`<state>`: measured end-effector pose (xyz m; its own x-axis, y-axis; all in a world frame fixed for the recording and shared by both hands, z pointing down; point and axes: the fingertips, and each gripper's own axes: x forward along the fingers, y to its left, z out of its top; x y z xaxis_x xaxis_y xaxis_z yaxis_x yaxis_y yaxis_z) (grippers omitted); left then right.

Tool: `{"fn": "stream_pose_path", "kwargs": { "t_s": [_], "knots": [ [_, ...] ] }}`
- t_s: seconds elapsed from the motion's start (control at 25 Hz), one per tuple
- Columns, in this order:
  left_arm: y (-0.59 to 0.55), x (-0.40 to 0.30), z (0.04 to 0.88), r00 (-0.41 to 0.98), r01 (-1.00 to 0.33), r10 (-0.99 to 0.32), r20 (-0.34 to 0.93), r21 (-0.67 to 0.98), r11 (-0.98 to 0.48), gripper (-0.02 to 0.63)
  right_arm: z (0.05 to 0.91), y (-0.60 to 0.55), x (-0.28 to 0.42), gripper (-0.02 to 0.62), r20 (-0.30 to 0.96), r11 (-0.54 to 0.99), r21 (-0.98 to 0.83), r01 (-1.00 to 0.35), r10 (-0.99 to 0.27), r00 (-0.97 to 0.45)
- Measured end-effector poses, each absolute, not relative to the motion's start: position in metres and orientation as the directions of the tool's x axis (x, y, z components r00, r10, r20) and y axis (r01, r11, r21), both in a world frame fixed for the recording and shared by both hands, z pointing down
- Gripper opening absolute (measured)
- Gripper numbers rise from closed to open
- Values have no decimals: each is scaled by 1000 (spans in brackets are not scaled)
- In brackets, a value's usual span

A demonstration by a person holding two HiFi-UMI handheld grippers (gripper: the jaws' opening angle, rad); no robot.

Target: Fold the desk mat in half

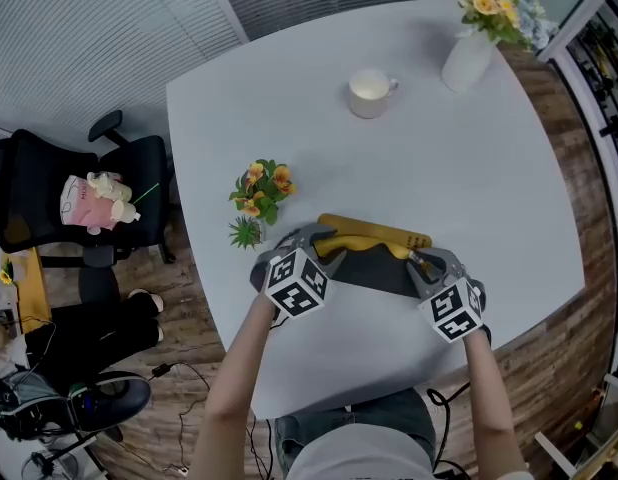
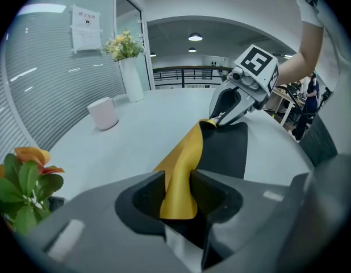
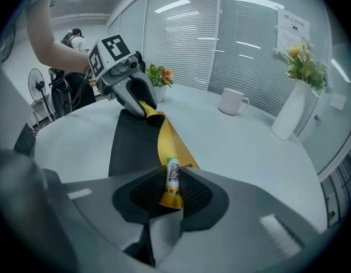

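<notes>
- The desk mat (image 1: 374,271) lies in the lower middle of the frame, on the pale table (image 1: 469,168), close to you.
- Your left gripper (image 2: 178,195) pinches one lifted yellow corner tight.
- Your right gripper (image 3: 171,191) pinches the other corner, right by the sticker (image 3: 172,175).
- The mat looks thin, soft and bendy, and it curls between the claws. It is likely light and may slip.
- The corners are good places to hold. Move both together.
</notes>
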<state>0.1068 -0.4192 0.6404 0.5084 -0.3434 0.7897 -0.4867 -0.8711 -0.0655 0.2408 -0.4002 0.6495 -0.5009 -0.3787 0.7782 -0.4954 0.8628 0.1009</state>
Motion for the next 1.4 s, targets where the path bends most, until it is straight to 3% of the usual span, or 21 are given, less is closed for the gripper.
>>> {"fn": "stream_pose_path", "kwargs": {
  "t_s": [0.32, 0.64, 0.92, 1.16, 1.4],
  "knots": [
    [-432, 99, 654, 423, -519, -410, 808, -155, -841, 146, 658, -405, 235, 166, 795, 857, 108, -504, -379, -474],
    [-446, 86, 649, 390, -625, -507, 768, -183, -759, 284, 657, -413, 242, 215, 772, 816, 80, -572, -414, -482],
    [-444, 85, 636, 380, -672, -567, 731, -203, -712, 295, 648, -427, 251, 333, 741, 748, 151, -646, -518, -426],
    [-443, 82, 600, 411, -785, -667, 622, -131, -605, 295, 608, -435, 238, 322, 618, 670, 180, -720, -647, -447],
    [-437, 63, 538, 410, -862, -786, 462, -85, -500, 288, 559, -432, 233, 253, 503, 570, 182, -801, -754, -422]
  ]
}}
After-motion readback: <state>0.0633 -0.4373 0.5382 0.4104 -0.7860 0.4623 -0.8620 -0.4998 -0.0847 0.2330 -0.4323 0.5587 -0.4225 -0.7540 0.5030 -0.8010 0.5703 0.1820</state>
